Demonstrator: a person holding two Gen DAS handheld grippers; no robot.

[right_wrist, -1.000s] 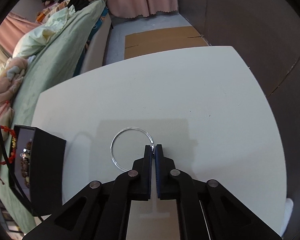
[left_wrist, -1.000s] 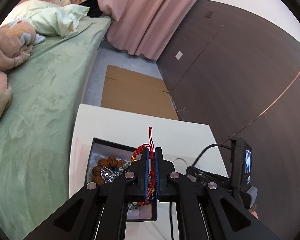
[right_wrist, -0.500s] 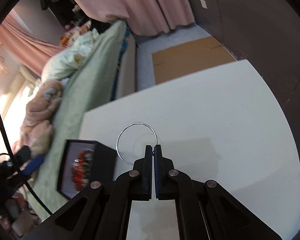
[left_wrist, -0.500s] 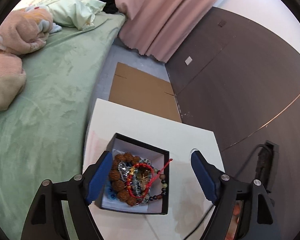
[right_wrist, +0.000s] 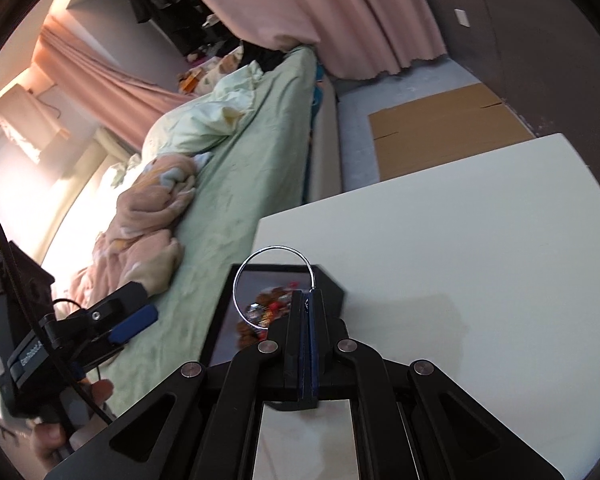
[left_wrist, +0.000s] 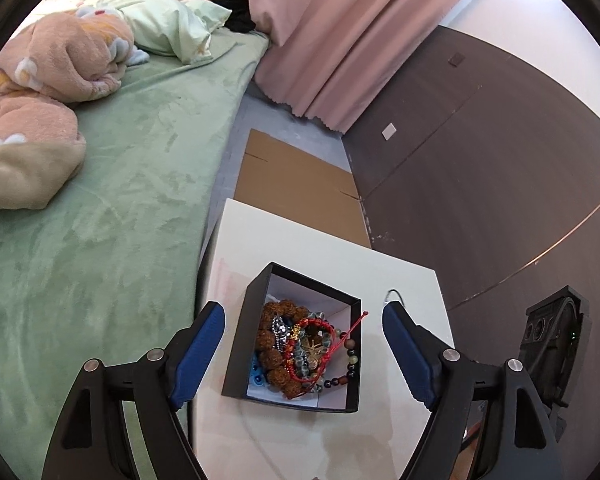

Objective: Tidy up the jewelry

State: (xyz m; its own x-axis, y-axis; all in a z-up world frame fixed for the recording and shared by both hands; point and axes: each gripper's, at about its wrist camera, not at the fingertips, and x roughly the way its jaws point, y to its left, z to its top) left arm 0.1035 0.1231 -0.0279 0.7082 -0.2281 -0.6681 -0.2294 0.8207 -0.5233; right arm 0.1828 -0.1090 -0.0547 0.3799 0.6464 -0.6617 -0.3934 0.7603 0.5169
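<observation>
Gleaming thin round bangle (right_wrist: 274, 286), pinched

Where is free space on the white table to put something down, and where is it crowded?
The white table is bare from the black box across to the far edge and the dark wall side. It is crowded inside the box, full of bracelets, and close around it, where both grippers work.

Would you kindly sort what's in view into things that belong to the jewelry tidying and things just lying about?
Job: black box; red cord bracelet; brown bead bracelet; silver bangle; right gripper.

Lying about: flattened cardboard; pink blanket; green bedspread.
</observation>
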